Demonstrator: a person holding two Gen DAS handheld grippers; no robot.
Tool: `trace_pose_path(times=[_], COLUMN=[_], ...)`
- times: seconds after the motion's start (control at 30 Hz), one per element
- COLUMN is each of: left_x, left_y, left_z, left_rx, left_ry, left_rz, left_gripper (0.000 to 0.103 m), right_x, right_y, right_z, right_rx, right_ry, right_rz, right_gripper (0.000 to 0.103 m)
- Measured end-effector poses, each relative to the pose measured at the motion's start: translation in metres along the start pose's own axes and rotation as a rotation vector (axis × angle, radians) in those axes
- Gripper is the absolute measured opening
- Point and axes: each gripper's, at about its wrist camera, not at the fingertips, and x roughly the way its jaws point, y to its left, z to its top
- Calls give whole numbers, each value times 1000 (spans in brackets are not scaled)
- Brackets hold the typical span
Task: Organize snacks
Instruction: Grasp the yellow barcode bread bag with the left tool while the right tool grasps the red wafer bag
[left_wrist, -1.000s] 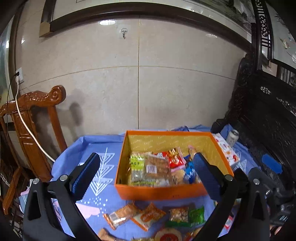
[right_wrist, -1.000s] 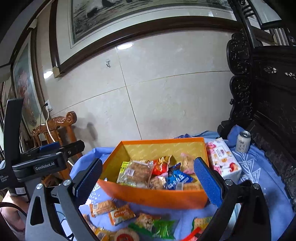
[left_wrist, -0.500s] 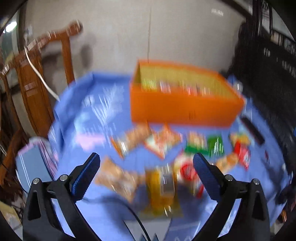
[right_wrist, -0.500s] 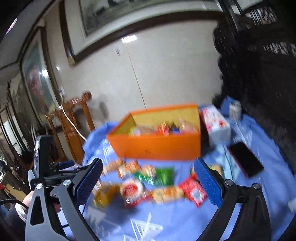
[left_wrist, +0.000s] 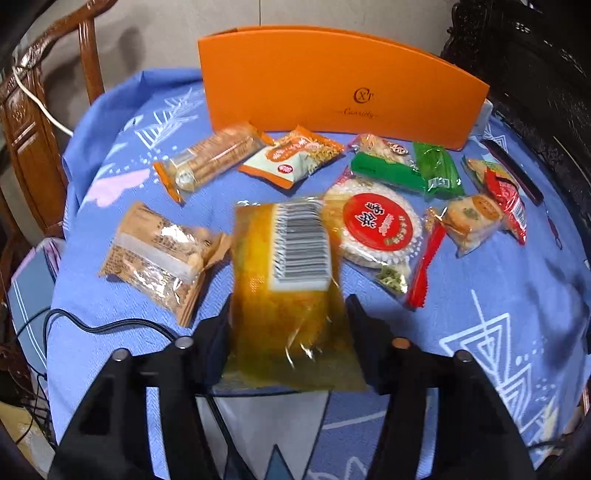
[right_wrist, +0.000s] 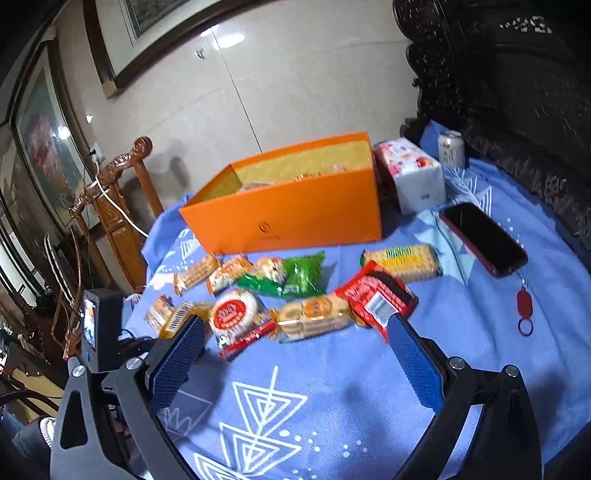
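My left gripper (left_wrist: 288, 302) is low over the blue tablecloth (left_wrist: 498, 295). Its jaws are closing, and the pads touch both sides of a yellow snack packet (left_wrist: 291, 266) with a barcode label. More packets lie around it: a brown one (left_wrist: 159, 254), a round red-labelled rice cracker (left_wrist: 376, 225), a cracker sleeve (left_wrist: 210, 155) and a green packet (left_wrist: 406, 166). The orange box (left_wrist: 332, 85) stands behind them. My right gripper (right_wrist: 293, 321) hangs open above a biscuit packet (right_wrist: 314, 317) and a red packet (right_wrist: 380, 295), holding nothing.
Right of the orange box (right_wrist: 295, 214) are a tissue pack (right_wrist: 410, 177), a drinks can (right_wrist: 451, 147), a black phone (right_wrist: 480, 236) and a red key tag (right_wrist: 523, 302). A wooden chair (left_wrist: 37, 110) stands at the left. A black cable (left_wrist: 110, 325) crosses the cloth's near left edge.
Both grippers have dropped from above the box to just over the cloth. The left jaws have narrowed from wide open onto the yellow packet. The right jaws stay wide.
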Motion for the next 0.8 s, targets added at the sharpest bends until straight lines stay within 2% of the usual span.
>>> trace_pose_path(times=[0.1, 0.23, 0.3, 0.43, 0.53, 0.6, 0.8], left_x=[-4, -15, -22, -34, -38, -39, -39], left_y=[1, 11, 16, 26, 31, 32, 32], left_z=[-1, -1, -1, 0, 1, 2, 3], left_rx=[-9, -51, -57, -86, -94, -92, -94], left_ry=[-14, -53, -71, -90, -88, -85, -84], left_rz=[-28, -66, -71, -76, -78, -75, -78], left_gripper=[53, 53, 53, 53, 53, 53, 53], right_x=[9, 26, 44, 80, 106, 117, 133], right_y=[-7, -17, -25, -44, -57, -62, -64], right_z=[-3, 1, 7, 15, 17, 18, 25], right_rx=[-19, -106, -148, -179, -194, -197, -203], right_ry=[12, 20, 58, 140, 197, 215, 232], right_rz=[-27, -75, -94, -106, -133, -139, -87], right_gripper=[99, 99, 98, 78, 69, 68, 67])
